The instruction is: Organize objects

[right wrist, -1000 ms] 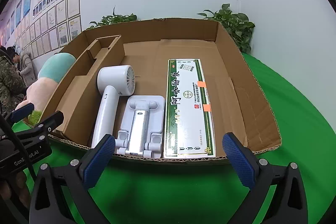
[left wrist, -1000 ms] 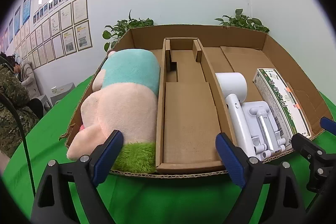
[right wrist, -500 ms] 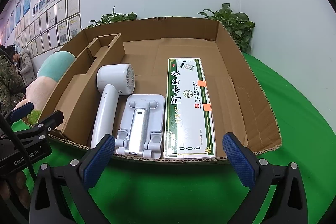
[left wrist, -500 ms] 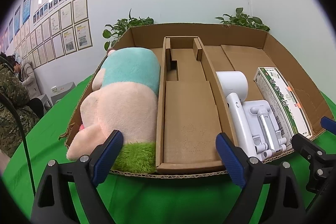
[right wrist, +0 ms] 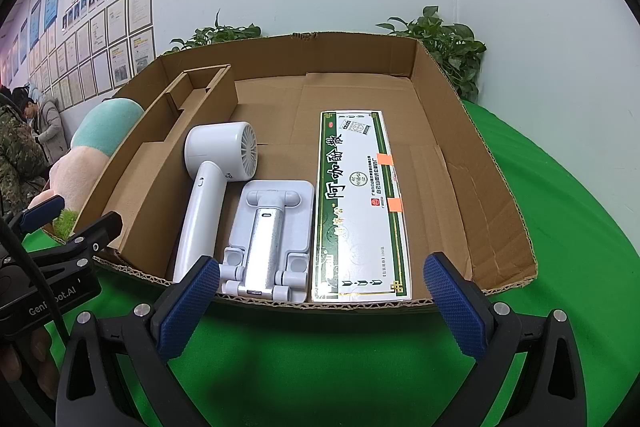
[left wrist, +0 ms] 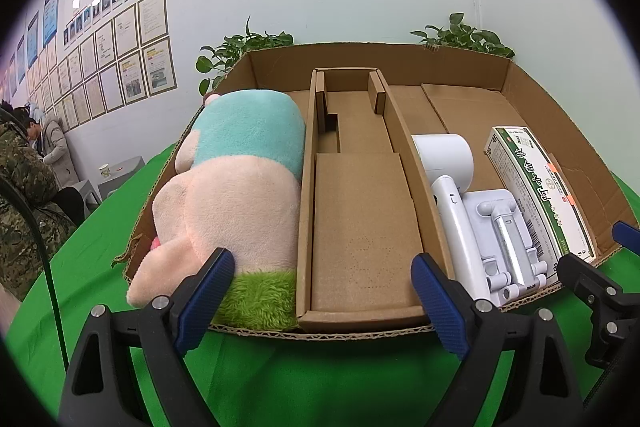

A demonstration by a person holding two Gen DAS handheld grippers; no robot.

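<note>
Box (right wrist: 472,163): sat on the green tabletop (right wrist: 580,227); toy (left wrist: 236,195) left, fan (right wrist: 212,187), stand (right wrist: 272,235), carton (right wrist: 360,203) right.
Left tool (left wrist: 320,303): wide open, empty, before the box.
Right tool (right wrist: 320,307): wide open, empty.
Risk: an off-centre grip on the fan's smooth handle could let it slip and knock the stand.

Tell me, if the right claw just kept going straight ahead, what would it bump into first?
Probably the low front edge of the cardboard box. Just past it lie the white folding stand and the long green-bordered carton, between the open right claw fingers; exact height is unclear.
</note>
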